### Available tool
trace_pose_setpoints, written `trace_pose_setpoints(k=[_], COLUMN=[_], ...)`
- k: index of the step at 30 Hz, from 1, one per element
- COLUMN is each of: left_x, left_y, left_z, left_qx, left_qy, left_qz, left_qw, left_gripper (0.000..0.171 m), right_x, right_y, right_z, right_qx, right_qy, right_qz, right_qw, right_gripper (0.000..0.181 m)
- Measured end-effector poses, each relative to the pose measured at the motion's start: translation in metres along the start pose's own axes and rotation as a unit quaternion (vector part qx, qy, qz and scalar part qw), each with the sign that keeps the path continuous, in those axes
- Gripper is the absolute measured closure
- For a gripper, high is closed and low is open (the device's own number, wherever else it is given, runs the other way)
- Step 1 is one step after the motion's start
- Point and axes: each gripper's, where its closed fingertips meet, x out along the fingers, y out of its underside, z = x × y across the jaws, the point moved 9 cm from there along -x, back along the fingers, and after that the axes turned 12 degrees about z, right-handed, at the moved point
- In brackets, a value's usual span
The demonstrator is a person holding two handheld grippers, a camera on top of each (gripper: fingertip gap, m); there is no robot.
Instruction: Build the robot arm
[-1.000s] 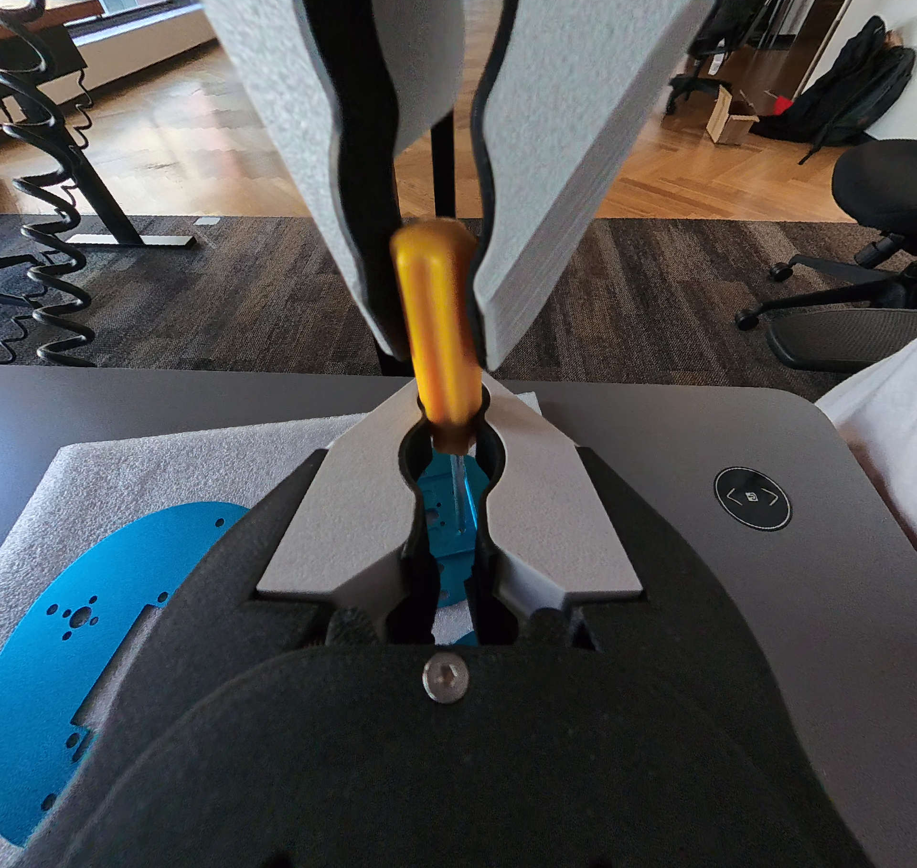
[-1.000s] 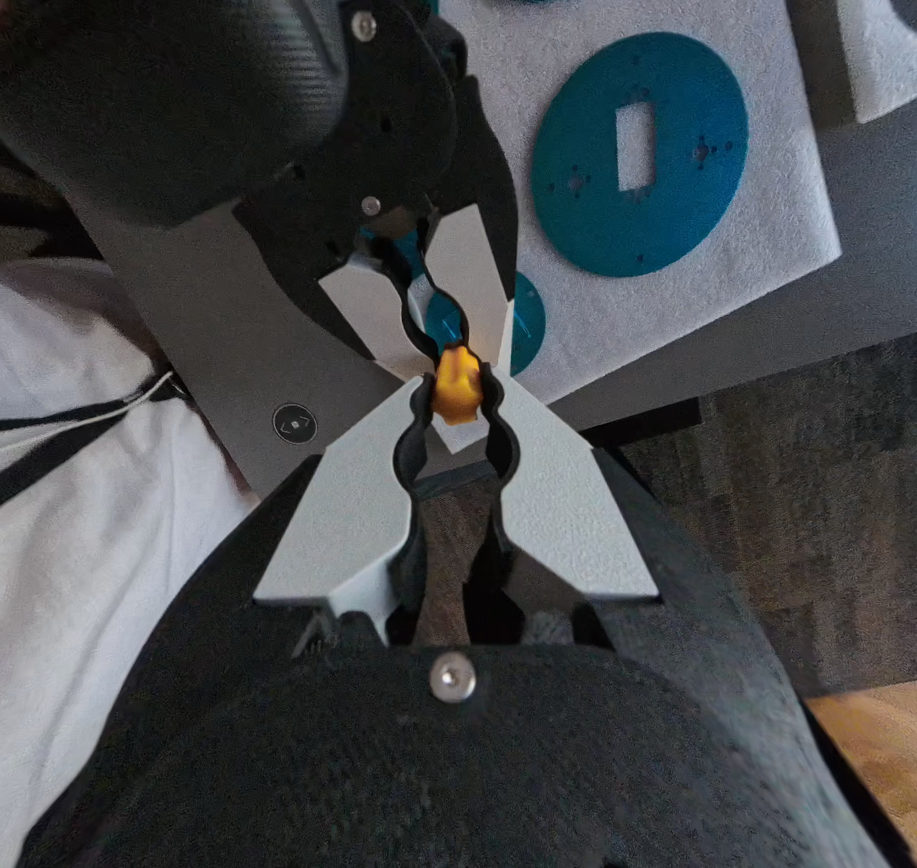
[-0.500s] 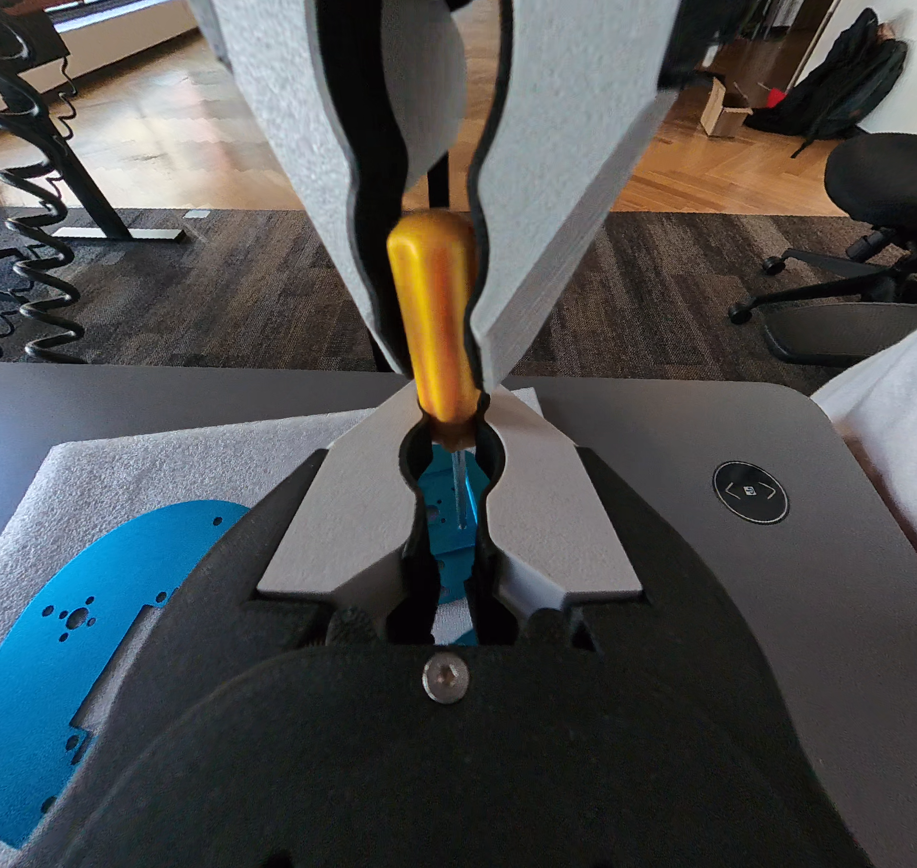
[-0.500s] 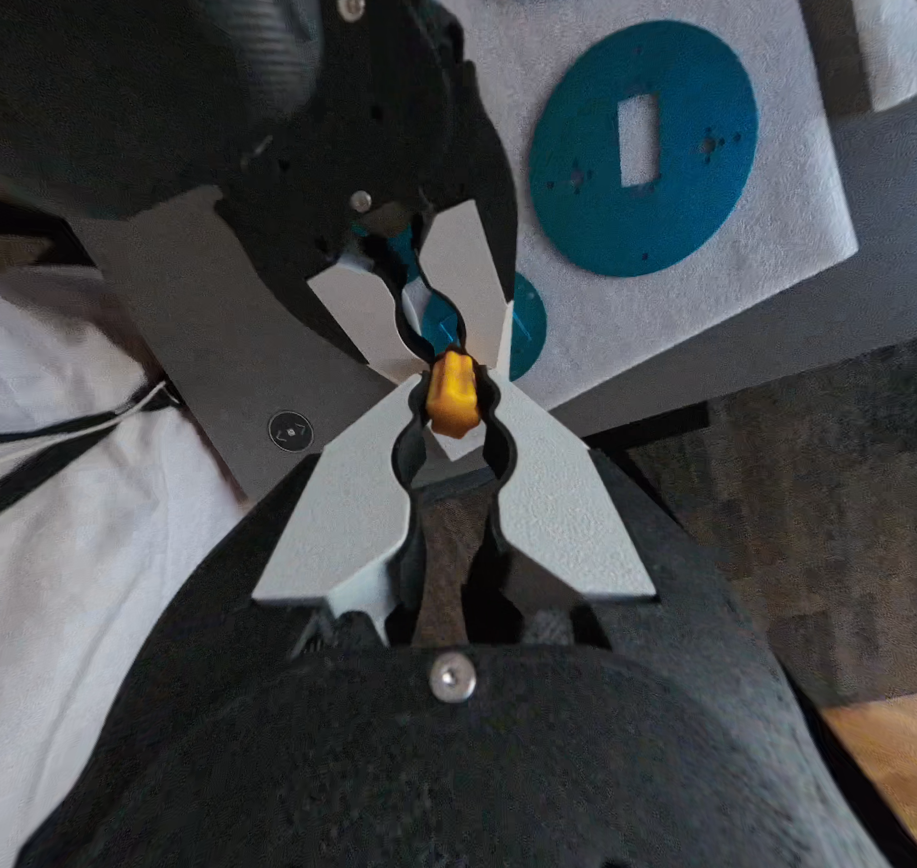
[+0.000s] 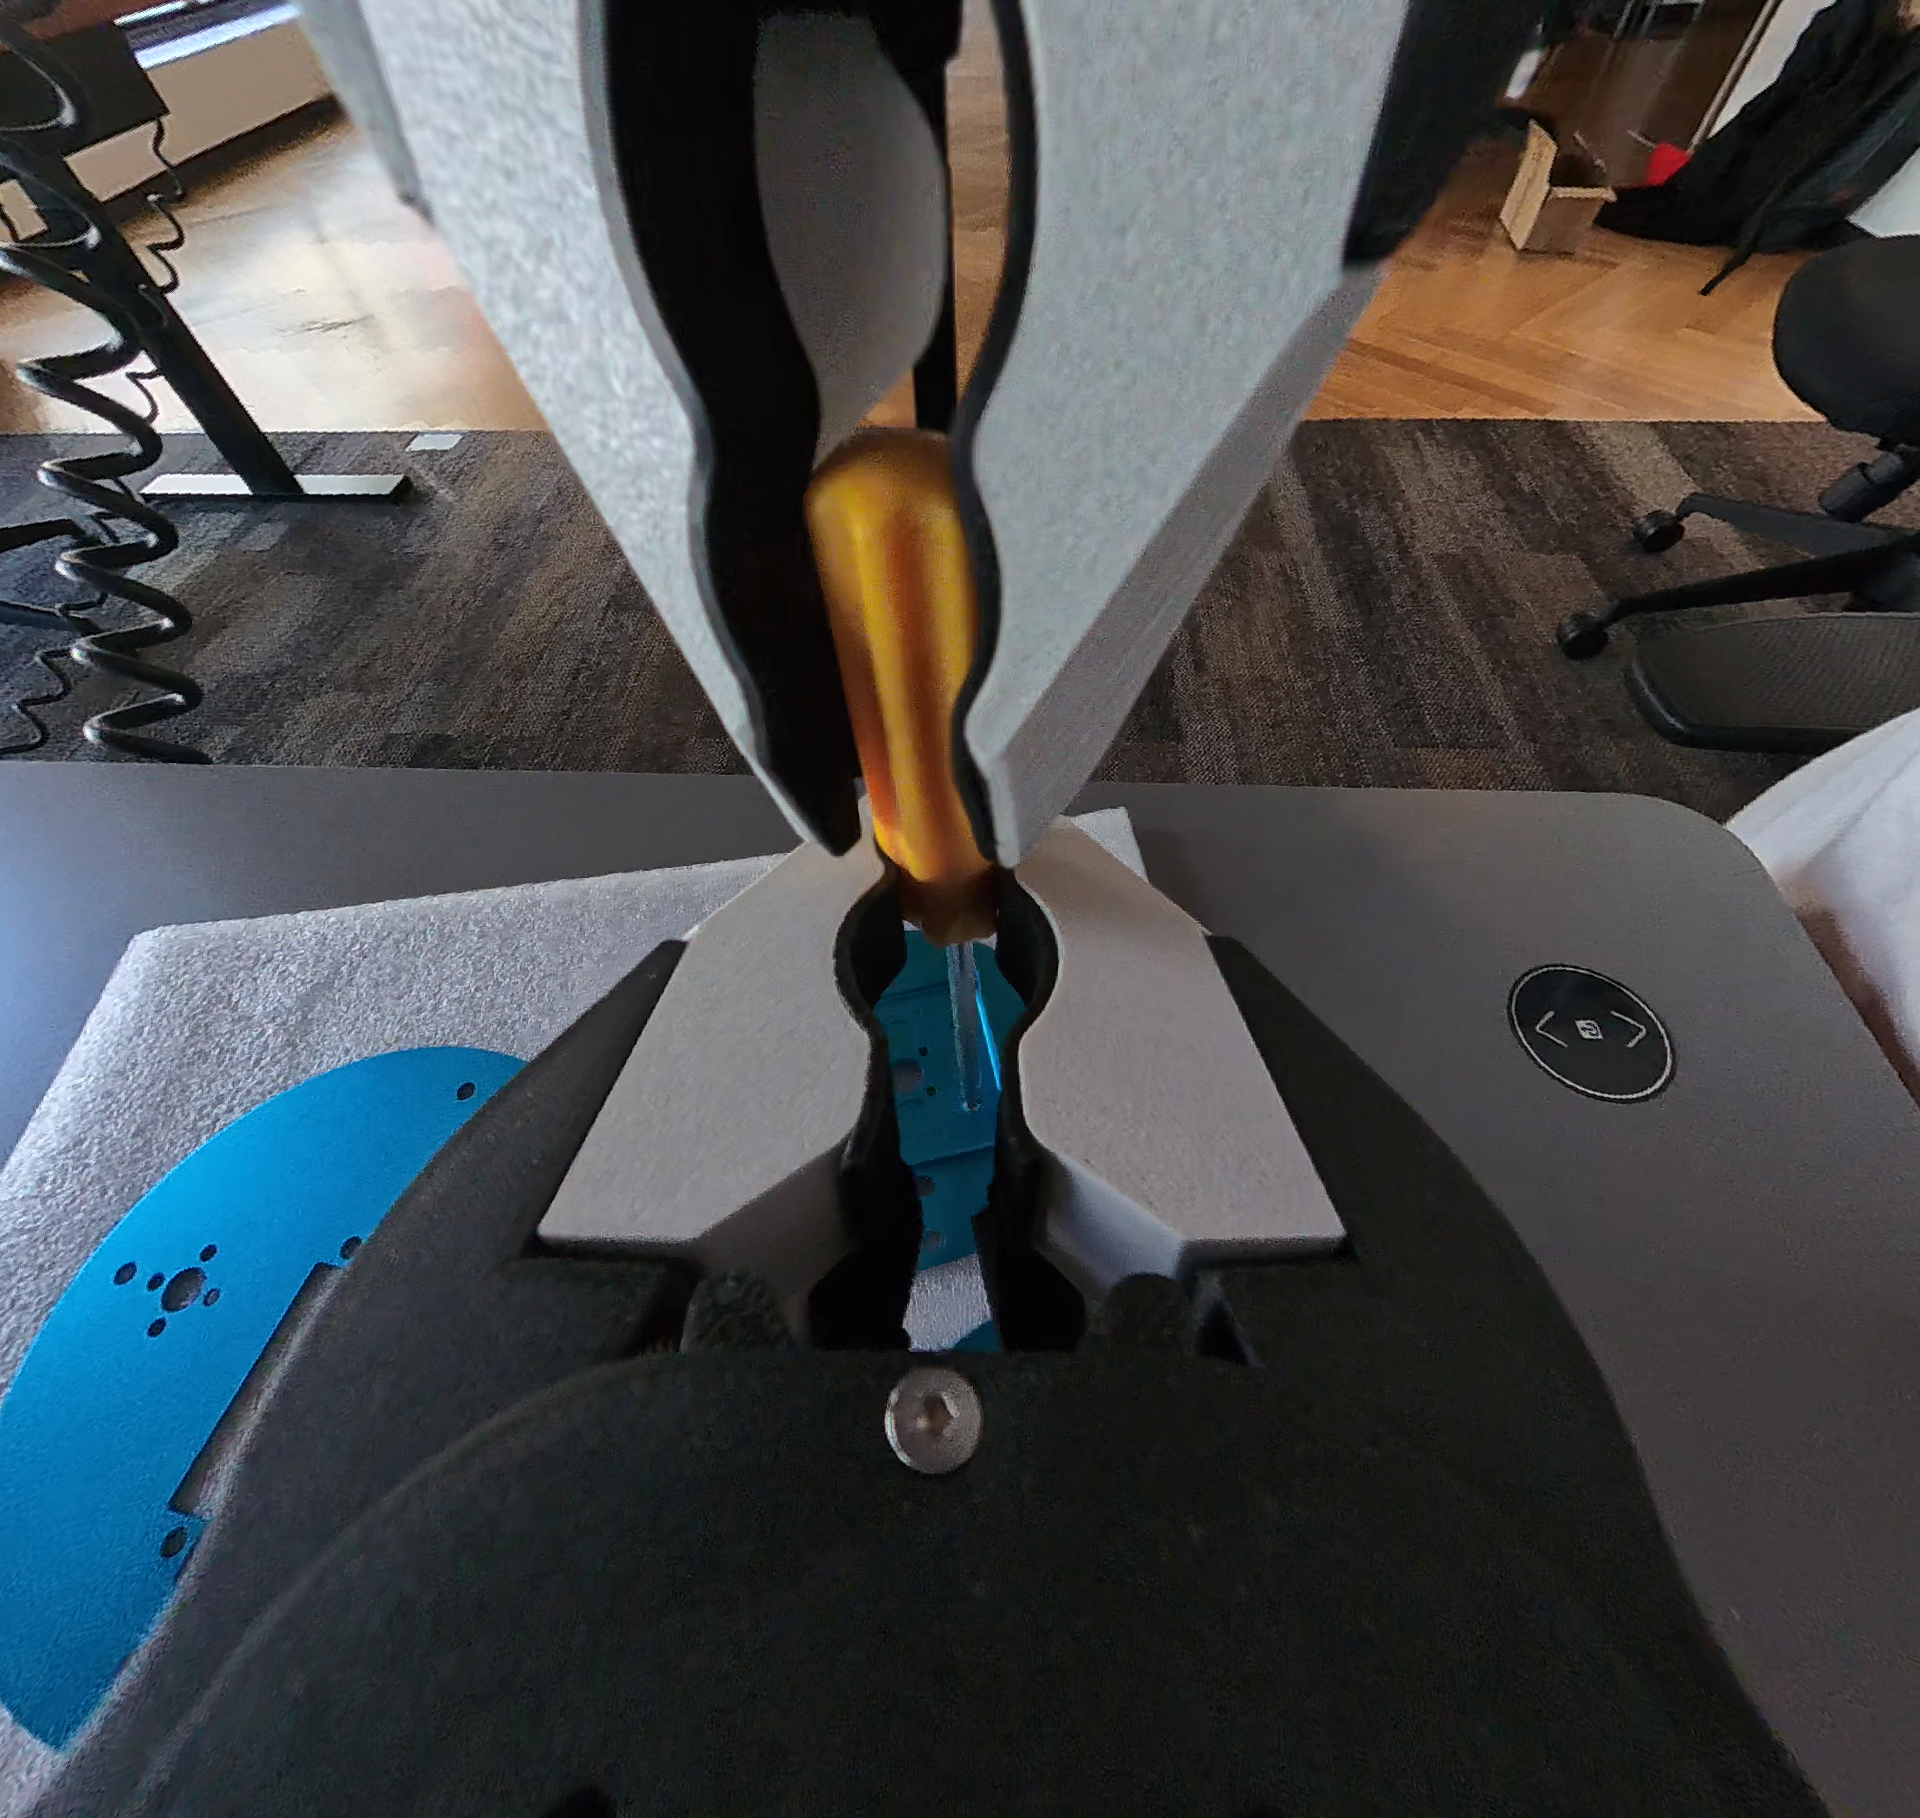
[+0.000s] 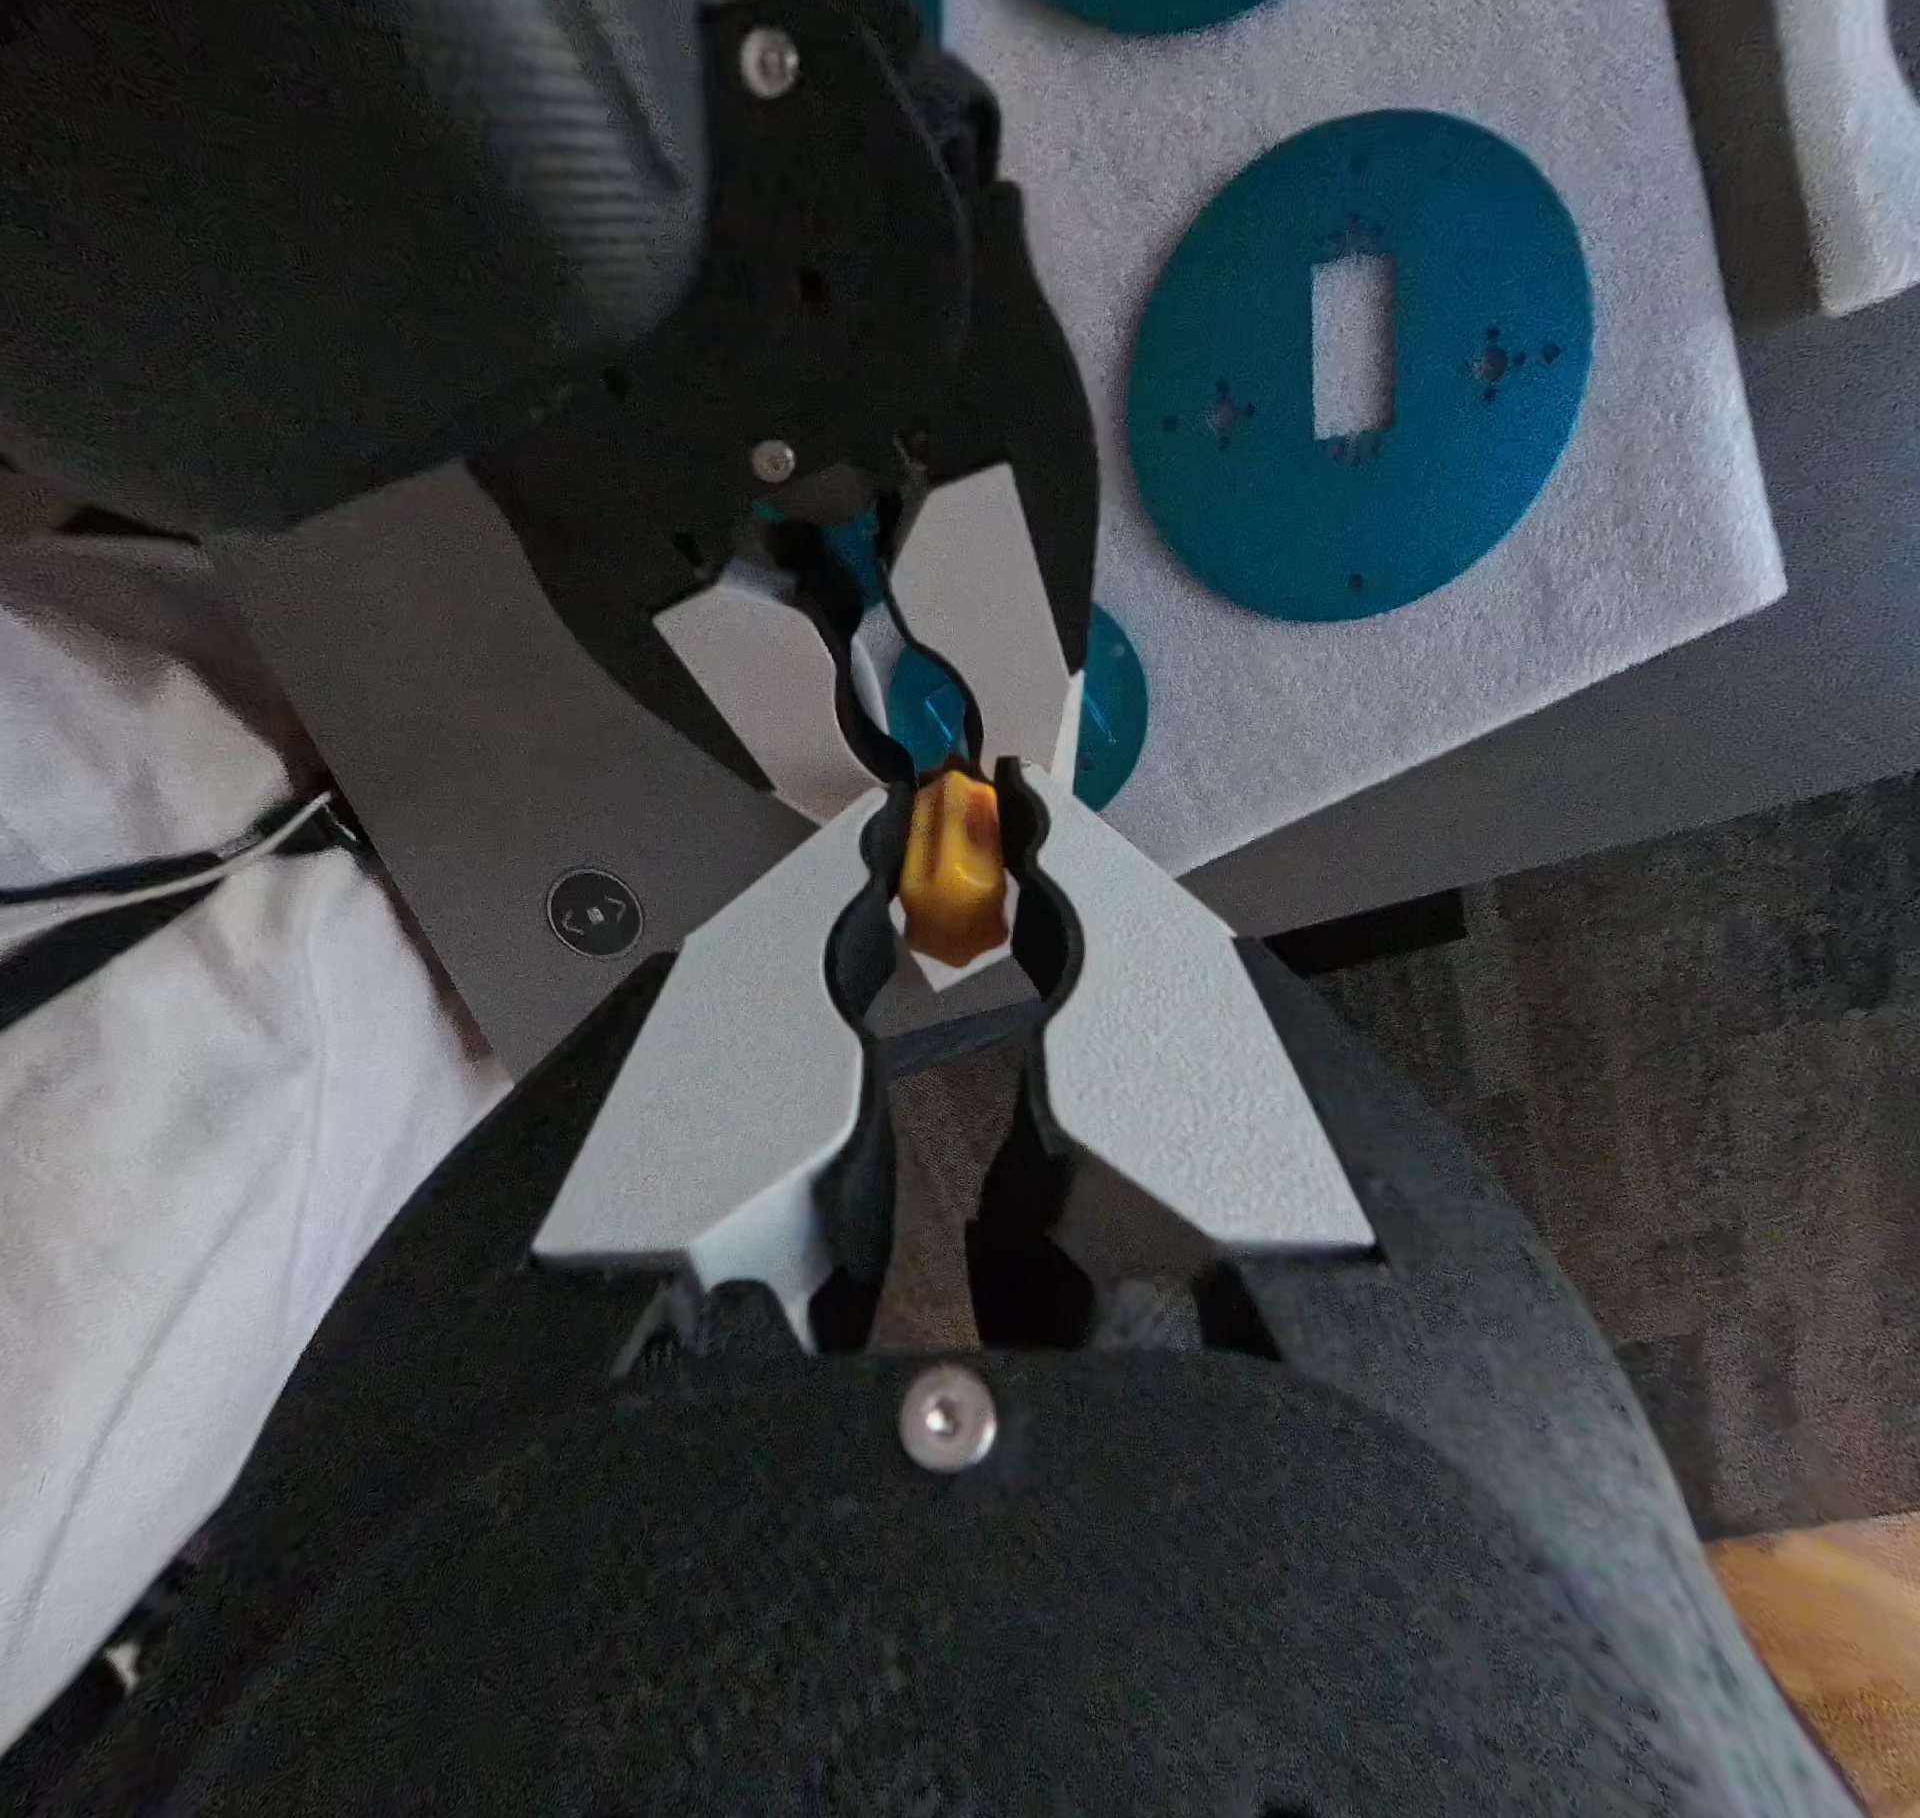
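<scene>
At nine o'clock a blue round plate (image 5: 197,1353) is lying on white foam (image 5: 343,989) on the grey desk (image 5: 1507,1249). At centre, the left gripper (image 5: 940,911) is pinching a small blue bracket (image 5: 935,1072) between its fingers. From twelve o'clock the right gripper (image 6: 951,812) is descending, its fingers clamping an orange-handled screwdriver (image 5: 899,667), shaft touching the bracket.

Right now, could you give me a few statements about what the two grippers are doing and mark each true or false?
1. The right gripper grips the screwdriver by its amber handle. True.
2. The screwdriver lies flat on the foam sheet. False: it stands upright, tip on a small blue bracket.
3. The left gripper is wide open. False: its fingers close on the bracket.
4. A round blue plate lies on the foam. True.
</scene>
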Motion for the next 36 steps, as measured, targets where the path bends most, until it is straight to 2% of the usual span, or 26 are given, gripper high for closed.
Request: trace_pose_setpoints(k=[1, 3, 8, 11, 13, 16, 18, 21, 24, 26, 29, 32, 36], left_x=[0.0, 0.0, -0.001, -0.001, -0.001, -0.001, 0.0, 0.001, 0.0, 0.0, 0.0, 0.0, 0.002], left_y=[0.0, 0.0, 0.001, 0.001, 0.001, 0.001, 0.001, 0.0, 0.001, 0.001, 0.001, 0.001, -0.001], left_z=[0.001, 0.0, 0.001, 0.0, 0.0, 0.004, 0.003, 0.0, 0.0, 0.0, 0.001, 0.003, -0.002], left_qx=[-0.002, 0.002, -0.001, 0.003, 0.001, -0.013, -0.007, 0.001, 0.004, 0.004, -0.003, -0.011, 0.01], left_qy=[-0.001, 0.005, 0.018, 0.014, 0.006, -0.007, -0.003, 0.002, 0.008, 0.006, -0.002, -0.006, -0.017], left_qz=[-0.001, -0.001, -0.005, -0.003, -0.001, 0.006, 0.005, 0.002, 0.003, 0.003, 0.005, 0.009, 0.014], left_qw=[1.0, 1.0, 1.0, 1.0, 1.0, 1.0, 1.0, 1.0, 1.0, 1.0, 1.0, 1.0, 1.0], left_gripper=[0.162, 0.163, 0.162, 0.162, 0.162, 0.162, 0.162, 0.162, 0.162, 0.162, 0.162, 0.162, 0.162], right_x=[0.0, 0.001, 0.001, 0.001, 0.002, 0.004, 0.004, 0.002, -0.003, -0.003, -0.002, -0.001, 0.0], right_y=[0.001, 0.003, 0.002, 0.001, 0.0, 0.006, 0.008, 0.007, 0.001, 0.0, -0.001, 0.003, 0.008], right_z=[0.0, 0.003, 0.008, 0.008, 0.003, -0.006, -0.003, 0.003, 0.008, 0.007, -0.001, -0.004, 0.002], right_qx=[0.043, 0.055, -0.122, -0.15, -0.073, 0.077, 0.097, 0.005, -0.102, -0.125, -0.026, 0.079, 0.132], right_qy=[-0.006, 0.001, 0.052, 0.059, 0.017, -0.03, -0.026, 0.013, 0.033, 0.043, -0.012, -0.021, -0.023], right_qz=[-0.012, -0.017, 0.024, 0.035, 0.037, -0.007, -0.016, 0.007, -0.006, -0.006, -0.002, -0.017, -0.017], right_qw=[0.999, 0.998, 0.991, 0.986, 0.997, 0.997, 0.995, 1.0, 0.994, 0.991, 1.0, 0.997, 0.991], right_gripper=[0.164, 0.164, 0.158, 0.162, 0.164, 0.164, 0.163, 0.162, 0.156, 0.161, 0.163, 0.164, 0.164])
